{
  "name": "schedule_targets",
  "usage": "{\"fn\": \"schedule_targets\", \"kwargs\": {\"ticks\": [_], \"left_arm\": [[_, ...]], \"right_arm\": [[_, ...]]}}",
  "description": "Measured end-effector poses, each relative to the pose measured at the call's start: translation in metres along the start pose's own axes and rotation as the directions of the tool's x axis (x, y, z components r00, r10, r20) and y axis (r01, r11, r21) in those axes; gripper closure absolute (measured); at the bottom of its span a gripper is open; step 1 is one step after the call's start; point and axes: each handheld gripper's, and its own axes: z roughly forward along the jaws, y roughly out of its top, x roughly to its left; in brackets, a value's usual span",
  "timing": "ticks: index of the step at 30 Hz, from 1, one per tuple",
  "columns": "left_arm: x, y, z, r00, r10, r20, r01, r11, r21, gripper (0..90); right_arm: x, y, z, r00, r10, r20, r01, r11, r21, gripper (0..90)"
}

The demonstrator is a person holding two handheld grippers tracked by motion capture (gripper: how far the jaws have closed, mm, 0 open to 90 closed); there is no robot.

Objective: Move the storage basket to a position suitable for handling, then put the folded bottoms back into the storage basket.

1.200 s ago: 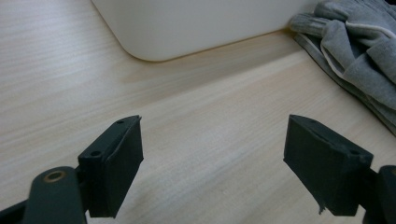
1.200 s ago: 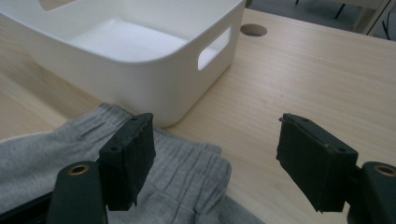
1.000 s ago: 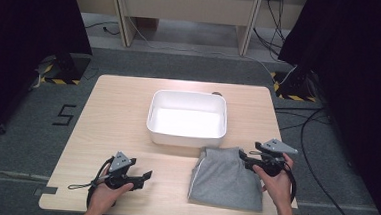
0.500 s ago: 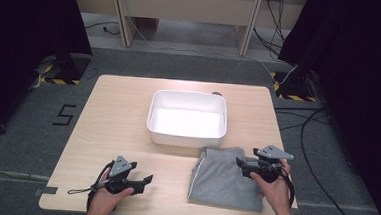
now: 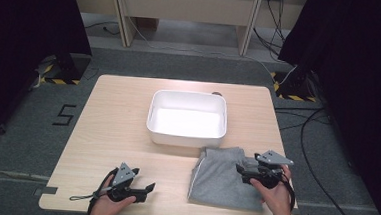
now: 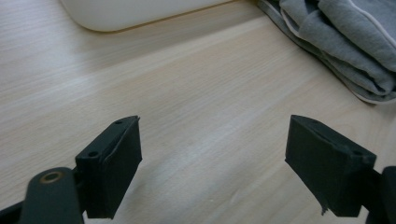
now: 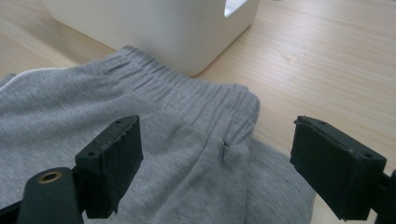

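**Grey folded shorts to be gripped cleanly beside the tub**

The folded grey jersey shorts (image 5: 224, 177) lie just in front of the white rectangular plastic tub (image 5: 188, 118). The right gripper (image 7: 215, 163), its jaws just opened wide and empty, is held over the ribbed waistband (image 7: 196, 95); all layers should be pinched together. The left gripper (image 6: 212, 161) is held open over the pale wooden table (image 5: 112, 123).

Only readable mark I see: a black "5" (image 5: 66, 115) on the grey floor (image 5: 21, 142) left of the surface, in the high view. Yellow-black hazard stripes (image 5: 55, 80) sit at the floor further back on the left and another strip (image 5: 290, 97) on the right, but they carry no lettering. Nothing legible on what lies on my surface in my two gripper views.
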Motion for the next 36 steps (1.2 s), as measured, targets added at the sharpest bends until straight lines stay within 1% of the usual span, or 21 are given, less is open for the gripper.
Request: {"fn": "schedule_targets", "kwargs": {"ticks": [2,3,4,6,7,9,10,11,14,15,23,25,30,31,34,35,36], "left_arm": [[-0.002,0.0,0.0,1.0,0.002,0.006,-0.002,1.0,-0.001,17.7],[-0.005,0.0,0.0,0.9999,0.003,0.017,-0.003,1.0,0.002,17.6],[-0.007,-0.001,0.0,0.9997,0.004,0.022,-0.004,1.0,0.002,17.6],[-0.01,-0.002,0.0,0.9996,0.005,0.029,-0.005,1.0,0.004,17.4],[-0.014,-0.003,0.0,0.9992,0.008,0.039,-0.008,0.9999,0.006,17.4],[-0.018,-0.003,0.0,0.9987,0.012,0.049,-0.012,0.9999,0.007,17.3],[-0.018,-0.003,0.0,0.9987,0.012,0.049,-0.012,0.9999,0.007,17.2],[-0.022,-0.003,0.001,0.9982,0.018,0.056,-0.019,0.9998,0.008,17.3],[-0.024,-0.004,0.002,0.9976,0.025,0.064,-0.026,0.9996,0.014,17.2],[-0.026,-0.004,0.002,0.9971,0.028,0.07,-0.029,0.9995,0.015,17.2],[-0.031,-0.004,0.004,0.9959,0.029,0.085,-0.03,0.9994,0.014,17.1],[-0.034,-0.003,0.005,0.9947,0.033,0.098,-0.034,0.9993,0.012,16.9],[-0.04,-0.002,0.01,0.9928,0.048,0.109,-0.05,0.9986,0.014,16.4],[-0.044,-0.001,0.013,0.9908,0.054,0.124,-0.057,0.9982,0.018,16.4],[-0.05,0.002,0.018,0.9878,0.073,0.138,-0.077,0.9968,0.021,16.3],[-0.05,0.002,0.018,0.9878,0.073,0.138,-0.077,0.9968,0.021,16.2],[-0.054,0.005,0.022,0.9853,0.067,0.157,-0.071,0.9973,0.021,16.2]], "right_arm": [[-0.001,-0.002,-0.001,1.0,0.003,0.002,-0.003,1.0,0.0,17.4],[-0.001,-0.003,-0.001,0.9999,0.012,0.002,-0.012,1.0,0.0,17.4],[-0.002,-0.003,-0.001,1.0,0.007,0.003,-0.007,1.0,-0.002,17.4],[-0.002,-0.004,-0.002,0.9999,0.012,0.004,-0.012,1.0,0.0,17.4],[-0.002,-0.004,-0.003,1.0,0.008,0.003,-0.008,1.0,0.0,17.7],[-0.001,-0.006,-0.003,0.9998,0.019,0.001,-0.019,1.0,0.005,18.3],[-0.001,-0.006,-0.003,0.9998,0.019,0.001,-0.019,1.0,0.005,18.3],[-0.002,-0.007,-0.004,0.9998,0.022,0.005,-0.022,1.0,0.009,18.3],[-0.002,-0.009,-0.005,0.9998,0.021,0.003,-0.021,1.0,0.009,18.4],[-0.002,-0.01,-0.005,0.9995,0.031,0.001,-0.031,0.999,0.011,18.4],[-0.002,-0.013,-0.003,0.9994,0.033,-0.001,-0.033,0.999,0.02,18.6],[-0.002,-0.014,-0.003,0.9995,0.03,-0.001,-0.03,0.999,0.02,18.7],[-0.004,-0.014,-0.003,0.9996,0.028,-0.001,-0.028,0.999,0.017,18.7],[-0.004,-0.015,-0.003,0.9993,0.037,-0.002,-0.036,0.999,0.025,18.7],[-0.005,-0.016,-0.002,0.9994,0.034,-0.001,-0.034,0.999,0.028,18.7],[-0.005,-0.016,-0.002,0.9994,0.034,-0.001,-0.034,0.999,0.028,18.7],[-0.005,-0.016,-0.002,0.9991,0.043,-0.002,-0.043,0.999,0.029,18.8]]}}
